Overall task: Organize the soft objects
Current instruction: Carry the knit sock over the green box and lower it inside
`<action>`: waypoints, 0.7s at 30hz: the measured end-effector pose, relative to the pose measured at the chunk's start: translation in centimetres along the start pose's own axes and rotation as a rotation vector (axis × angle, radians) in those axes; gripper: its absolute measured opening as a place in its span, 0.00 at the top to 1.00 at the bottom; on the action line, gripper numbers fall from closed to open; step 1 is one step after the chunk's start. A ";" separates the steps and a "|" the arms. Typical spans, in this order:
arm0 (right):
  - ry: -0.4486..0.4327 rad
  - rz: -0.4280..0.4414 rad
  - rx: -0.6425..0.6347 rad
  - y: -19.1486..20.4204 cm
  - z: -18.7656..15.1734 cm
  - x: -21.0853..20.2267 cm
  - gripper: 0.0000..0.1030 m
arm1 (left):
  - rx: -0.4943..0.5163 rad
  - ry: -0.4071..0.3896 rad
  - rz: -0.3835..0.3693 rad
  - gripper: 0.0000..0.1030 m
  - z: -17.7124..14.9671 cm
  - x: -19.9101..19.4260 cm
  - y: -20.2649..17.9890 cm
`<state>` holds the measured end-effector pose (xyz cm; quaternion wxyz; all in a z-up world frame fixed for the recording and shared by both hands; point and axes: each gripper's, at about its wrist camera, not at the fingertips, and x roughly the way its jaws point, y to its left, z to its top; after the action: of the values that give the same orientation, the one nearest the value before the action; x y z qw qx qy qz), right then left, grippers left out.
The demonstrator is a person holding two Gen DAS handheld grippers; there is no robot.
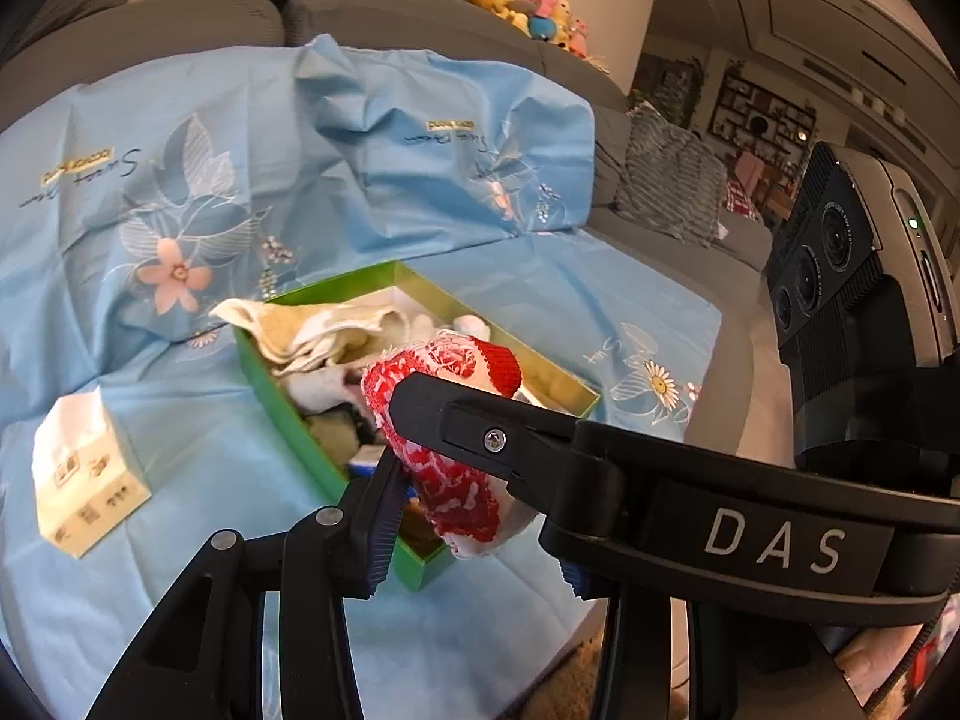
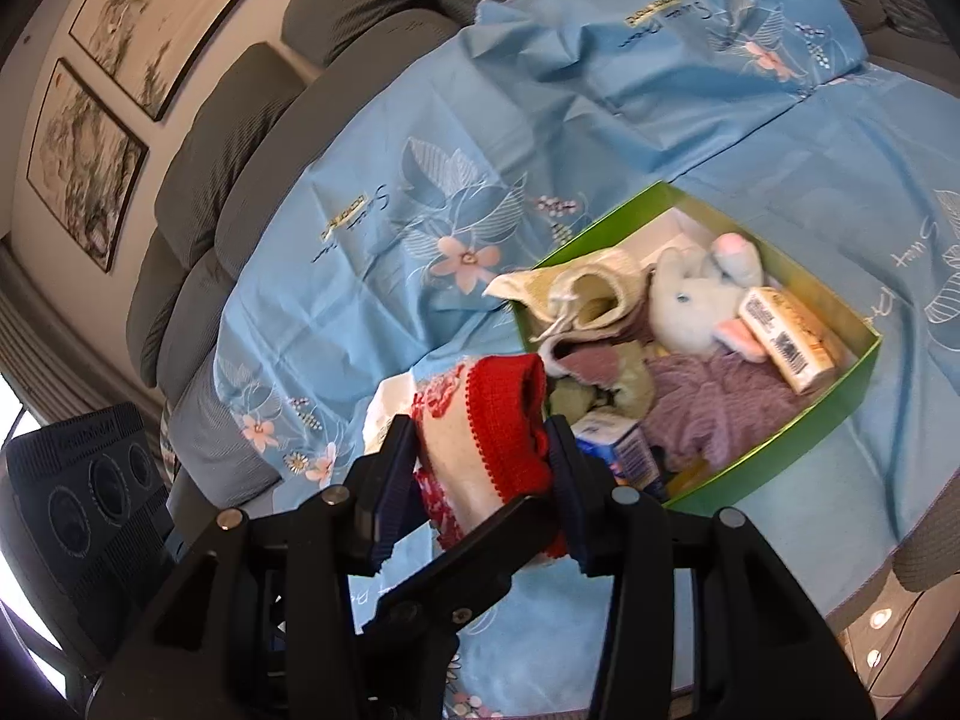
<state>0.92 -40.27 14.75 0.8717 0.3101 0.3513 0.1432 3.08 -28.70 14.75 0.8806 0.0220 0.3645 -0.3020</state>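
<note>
Both the left tongs (image 1: 474, 516) and right tongs (image 2: 480, 480) pinch the red-and-white sock (image 2: 480, 438), not yet in the near-full green box (image 2: 858, 378).

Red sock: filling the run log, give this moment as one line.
phase: sock handling | held: red sock | left claw: shut on it | right claw: shut on it | position: beside green box | box: full

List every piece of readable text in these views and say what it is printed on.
"DAS": white letters on the right gripper's black body, seen from the left wrist view.
"Sweet": cursive print on the blue cloth, beside a daisy.
Yellow tag on the cloth: upside down, too blurred to read.
White box: only small icons, illegible.
Packet with a barcode in the green box: print too small.
</note>
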 end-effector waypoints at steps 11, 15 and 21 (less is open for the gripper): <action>-0.012 -0.022 0.050 -3.0 2.0 0.9 0.57 | 0.013 0.033 -0.029 0.57 1.4 3.3 -0.3; -0.023 -0.028 0.074 -3.6 3.0 1.4 0.57 | 0.014 0.032 -0.037 0.57 2.2 4.1 -0.1; -0.055 -0.044 0.091 -4.0 4.2 1.9 0.57 | 0.027 0.028 -0.063 0.57 3.4 5.3 0.5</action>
<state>5.33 -44.36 13.54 0.8691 0.3454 0.3399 0.0994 8.41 -31.89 13.63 0.8652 0.0268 0.3731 -0.3340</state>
